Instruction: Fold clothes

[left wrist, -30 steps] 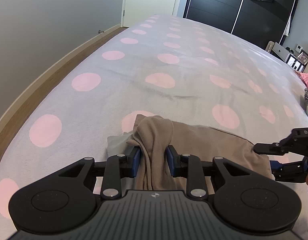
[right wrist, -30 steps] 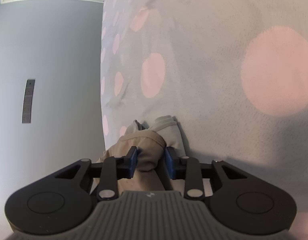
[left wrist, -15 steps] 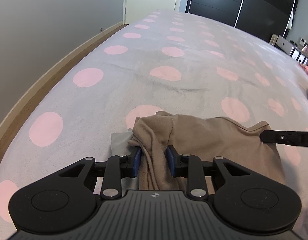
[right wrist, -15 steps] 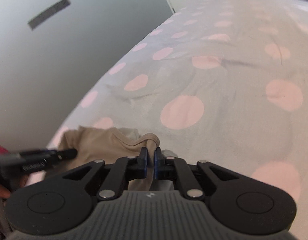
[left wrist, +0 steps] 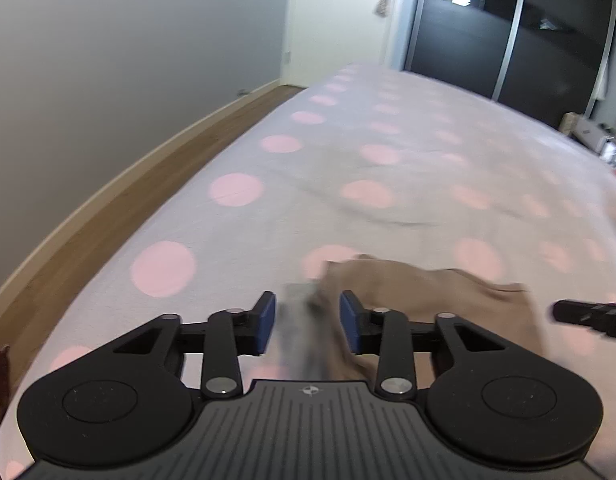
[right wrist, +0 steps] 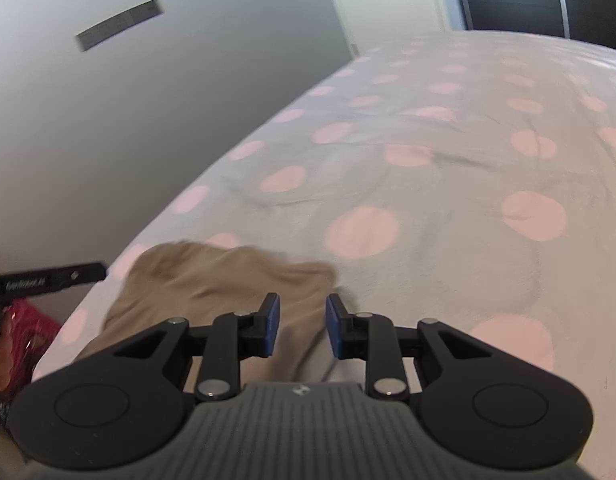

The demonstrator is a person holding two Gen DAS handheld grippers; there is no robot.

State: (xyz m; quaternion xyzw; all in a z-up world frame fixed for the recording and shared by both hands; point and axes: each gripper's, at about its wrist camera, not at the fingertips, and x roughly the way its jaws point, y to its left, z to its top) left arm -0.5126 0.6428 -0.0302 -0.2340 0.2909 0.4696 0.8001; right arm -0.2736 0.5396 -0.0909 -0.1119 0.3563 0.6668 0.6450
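Observation:
A tan garment [left wrist: 428, 292] lies bunched on the bed, with a grey piece of cloth [left wrist: 296, 312] showing at its left end. My left gripper [left wrist: 307, 320] hovers over that end, jaws apart, and the blurred cloth sits below the gap without the pads pressing on it. In the right wrist view the tan garment [right wrist: 212, 276] lies under and ahead of my right gripper [right wrist: 302, 326]. Its jaws are opening and nothing is pinched between them. Each gripper's dark finger pokes into the other's view at the edge.
The bed carries a pale cover with pink dots [left wrist: 388, 168] that stretches far ahead. A wood floor strip [left wrist: 108, 200] and a grey wall run along its left side. A dark wardrobe [left wrist: 508, 40] stands beyond. A red item [right wrist: 24, 320] lies by the person's hand.
Both grippers let go of the tan garment and rose above it. The right gripper rolled upright, pinched a fold tightly half a second ago, then spread its jaws.

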